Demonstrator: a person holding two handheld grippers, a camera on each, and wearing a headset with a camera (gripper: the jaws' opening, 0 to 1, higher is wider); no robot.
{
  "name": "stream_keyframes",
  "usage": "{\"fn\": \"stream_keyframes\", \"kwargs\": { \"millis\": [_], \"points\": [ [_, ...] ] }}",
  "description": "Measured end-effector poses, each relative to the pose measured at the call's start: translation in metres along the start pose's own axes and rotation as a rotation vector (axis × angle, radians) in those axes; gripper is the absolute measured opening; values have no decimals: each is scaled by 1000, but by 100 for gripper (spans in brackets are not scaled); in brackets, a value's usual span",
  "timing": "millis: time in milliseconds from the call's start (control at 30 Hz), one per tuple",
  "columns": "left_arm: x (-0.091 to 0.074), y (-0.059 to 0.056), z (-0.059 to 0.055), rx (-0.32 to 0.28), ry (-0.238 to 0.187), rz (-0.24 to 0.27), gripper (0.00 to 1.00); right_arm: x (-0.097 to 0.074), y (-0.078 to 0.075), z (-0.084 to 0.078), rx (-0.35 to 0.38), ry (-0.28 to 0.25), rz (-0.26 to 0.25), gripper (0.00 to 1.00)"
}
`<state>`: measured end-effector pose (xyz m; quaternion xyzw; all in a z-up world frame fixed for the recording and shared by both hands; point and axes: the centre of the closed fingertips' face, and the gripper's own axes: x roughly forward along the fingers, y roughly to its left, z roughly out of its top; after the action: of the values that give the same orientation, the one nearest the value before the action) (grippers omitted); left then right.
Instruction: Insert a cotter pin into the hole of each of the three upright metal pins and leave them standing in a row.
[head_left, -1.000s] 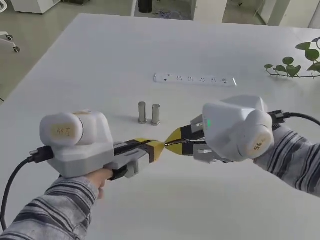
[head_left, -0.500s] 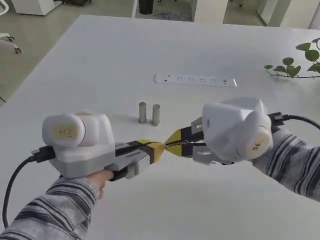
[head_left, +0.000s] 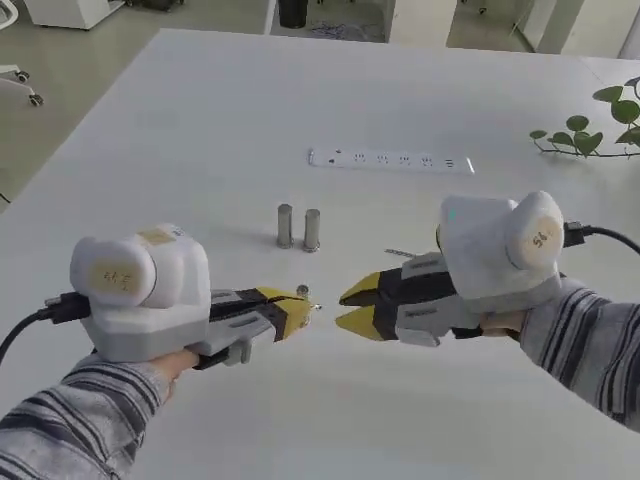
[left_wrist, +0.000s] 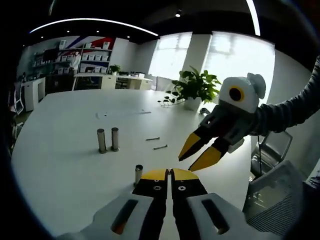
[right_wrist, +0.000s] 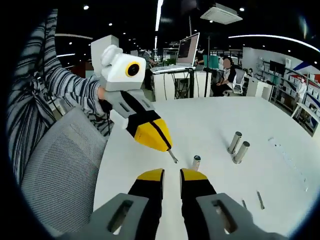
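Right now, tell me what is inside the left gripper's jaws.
A thin cotter pin pokes from the tip of the shut left gripper; its clamped end, between the jaws, is covered.

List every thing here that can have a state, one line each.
left claw, shut on a cotter pin
right claw, open, holding nothing
two metal pins, upright, side by side
third metal pin, upright, apart from the two, near the left claw's tip
loose cotter pins, lying flat
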<state>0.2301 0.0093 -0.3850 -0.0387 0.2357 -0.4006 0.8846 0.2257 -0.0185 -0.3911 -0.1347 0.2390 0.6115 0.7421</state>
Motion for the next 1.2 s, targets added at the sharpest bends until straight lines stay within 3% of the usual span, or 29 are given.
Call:
{"fn": "stream_keyframes", "kwargs": {
  "millis": [33, 200, 400, 667, 800, 1200],
  "points": [
    [0, 0, -2, 15, 11, -11, 0, -1, -1, 1, 43, -19, 2, 8],
    [2, -8, 0, 50, 3, -52, 0, -3, 2, -1, 124, -39, 45, 13],
    [2, -24, 2, 82, -6, -133, 0, -4, 9, -2, 175, -54, 115, 11],
    [4, -37, -1, 95, 4, -183, 0, -2, 18, -5, 166, -46, 156, 6],
    [3, -43, 2, 87, -14, -210, 0, -2, 23, -4, 158, -39, 169, 4],
    [2, -41, -3, 97, 4, -205, 0, -1, 26, -3, 91, -4, 156, 0]
  ]
}}
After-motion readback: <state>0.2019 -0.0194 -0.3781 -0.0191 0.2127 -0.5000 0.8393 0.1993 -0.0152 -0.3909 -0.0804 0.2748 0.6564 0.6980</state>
